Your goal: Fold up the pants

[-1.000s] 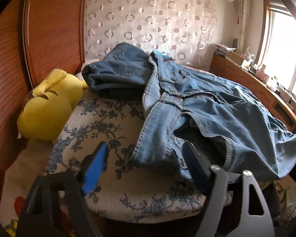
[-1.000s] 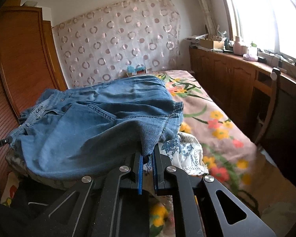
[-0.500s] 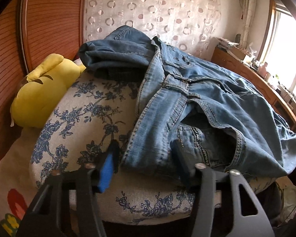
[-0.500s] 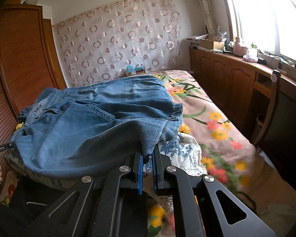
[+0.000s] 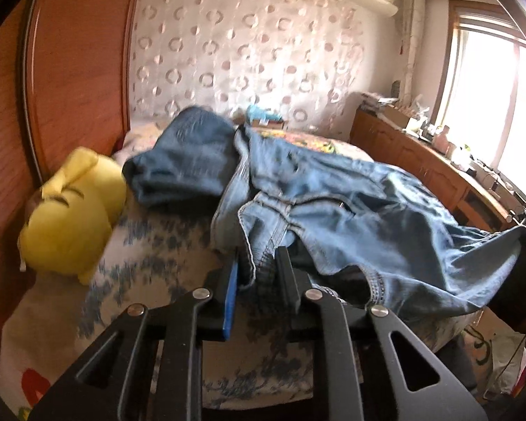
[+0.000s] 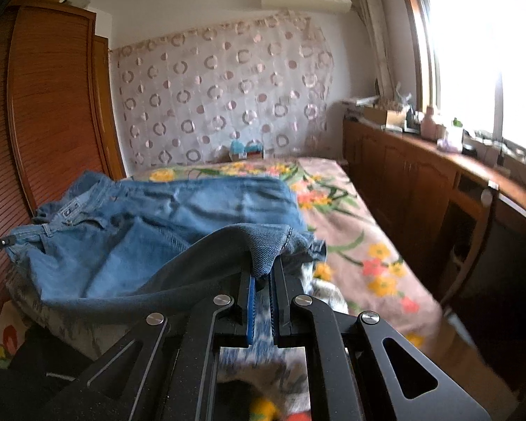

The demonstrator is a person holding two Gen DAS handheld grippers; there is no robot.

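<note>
Jeans (image 5: 333, 203): crumpled on floral cushion (image 5: 157, 263). Left tongs (image 5: 257, 273) clamped on waistband edge, right tongs (image 6: 261, 280) pinching hem; both ends gripped, likely for lifting and spreading flat.

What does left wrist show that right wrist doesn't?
Left wrist only: the yellow plush toy beside the blue-flowered cushion, and the left gripper closed on the jeans' waistband. Right wrist only: the right gripper pinching a denim edge, and the long flowered bedspread. Both: the jeans, the wooden cabinet, the window.
</note>
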